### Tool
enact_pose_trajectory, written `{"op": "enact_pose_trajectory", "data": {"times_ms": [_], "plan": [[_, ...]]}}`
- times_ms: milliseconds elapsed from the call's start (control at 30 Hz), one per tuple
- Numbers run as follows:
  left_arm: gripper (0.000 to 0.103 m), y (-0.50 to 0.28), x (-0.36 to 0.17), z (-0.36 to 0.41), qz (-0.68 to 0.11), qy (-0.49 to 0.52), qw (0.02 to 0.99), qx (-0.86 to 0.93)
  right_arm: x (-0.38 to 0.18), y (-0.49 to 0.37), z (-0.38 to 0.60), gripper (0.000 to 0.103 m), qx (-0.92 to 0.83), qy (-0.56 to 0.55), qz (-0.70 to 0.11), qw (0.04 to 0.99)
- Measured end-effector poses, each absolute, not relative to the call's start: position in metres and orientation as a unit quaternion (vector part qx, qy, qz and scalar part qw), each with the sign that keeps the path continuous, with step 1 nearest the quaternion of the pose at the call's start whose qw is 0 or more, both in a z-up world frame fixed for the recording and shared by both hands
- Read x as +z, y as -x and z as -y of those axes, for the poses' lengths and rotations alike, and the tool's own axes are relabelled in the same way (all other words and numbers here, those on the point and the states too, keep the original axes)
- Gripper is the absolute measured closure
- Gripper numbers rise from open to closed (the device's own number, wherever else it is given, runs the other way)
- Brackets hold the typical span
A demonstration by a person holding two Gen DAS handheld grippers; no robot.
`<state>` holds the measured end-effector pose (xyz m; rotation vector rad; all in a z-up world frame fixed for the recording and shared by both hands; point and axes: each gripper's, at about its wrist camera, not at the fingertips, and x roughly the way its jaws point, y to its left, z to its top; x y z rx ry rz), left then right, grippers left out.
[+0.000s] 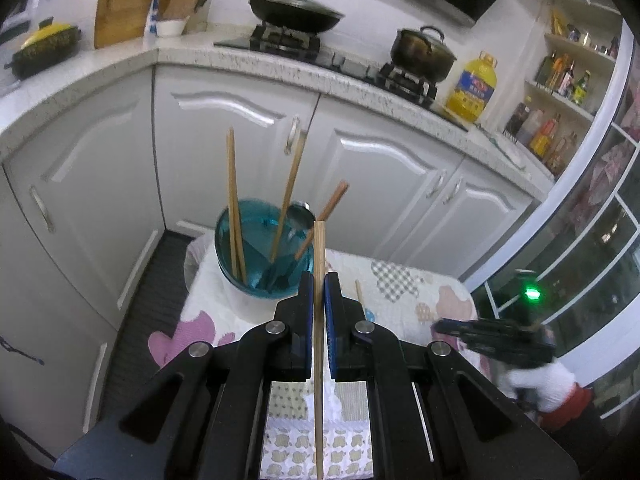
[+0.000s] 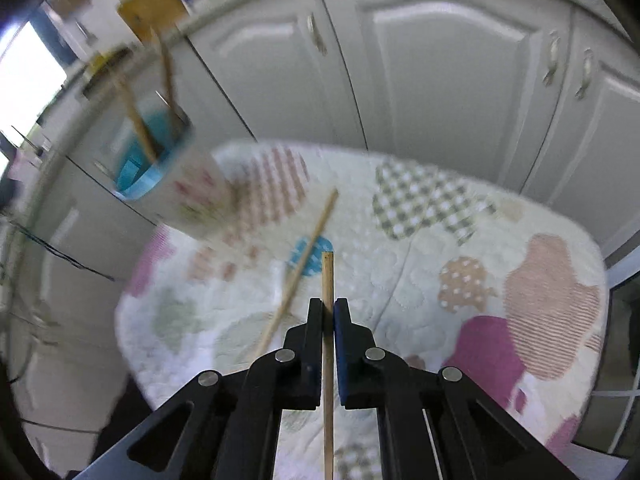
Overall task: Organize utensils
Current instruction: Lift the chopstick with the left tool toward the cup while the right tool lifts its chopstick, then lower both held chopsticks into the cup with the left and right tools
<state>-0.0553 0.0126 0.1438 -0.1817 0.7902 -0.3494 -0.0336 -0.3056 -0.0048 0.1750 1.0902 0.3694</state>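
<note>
Both claws pinching 1 chopstick each, left claw (image 1: pixel 319 288) on a light, stiff, slippery stick (image 1: pixel 319 264) gripped mid-shaft, right claw (image 2: pixel 328 312) likewise (image 2: pixel 328 276), 1 loose chopstick (image 2: pixel 308 248) mid-tabletop (image 2: pixel 520 240), blue holder (image 1: pixel 240 276) at the far-left corner.

Kitchen: white arched cabinet doors (image 1: pixel 248 128) under an L-shaped speckled bench (image 1: pixel 280 68). Gas hob (image 1: pixel 288 40) with lidded wok (image 1: pixel 296 10), dark pot (image 1: pixel 424 54). Open bottle shelves (image 1: pixel 560 92) at right, gridded glass door (image 1: pixel 592 240) beside. Dark floor mat (image 1: pixel 152 300).
</note>
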Motion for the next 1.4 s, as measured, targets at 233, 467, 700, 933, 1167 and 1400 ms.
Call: {"op": "enact_pose_trajectory", "data": {"times_ms": [233, 467, 700, 933, 1167, 1400], "plan": [[0.099, 0.059, 0.179, -0.028, -0.338, 0.098, 0.924, -0.153, 0.076, 0.071, 0.310, 0.098, 0.204, -0.090, -0.441, 0.870], [0.099, 0.041, 0.213, -0.044, -0.281, 0.118, 0.946, -0.113, 0.139, 0.072, 0.285, 0.098, 0.256, -0.088, -0.381, 0.884], [0.099, -0.001, 0.216, -0.041, -0.239, 0.102, 0.964, -0.060, 0.195, 0.026, 0.236, 0.098, 0.277, -0.104, -0.315, 0.902], [0.099, -0.053, 0.192, -0.031, -0.243, 0.082, 0.966, -0.041, 0.207, -0.036, 0.183, 0.098, 0.294, -0.103, -0.293, 0.904], [0.099, -0.092, 0.163, -0.027, -0.254, 0.071, 0.964, -0.031, 0.183, -0.090, 0.142, 0.098, 0.295, -0.103, -0.289, 0.905], [0.099, -0.098, 0.132, -0.020, -0.265, 0.050, 0.963, -0.026, 0.159, -0.103, 0.127, 0.098, 0.260, -0.073, -0.272, 0.923]]}}
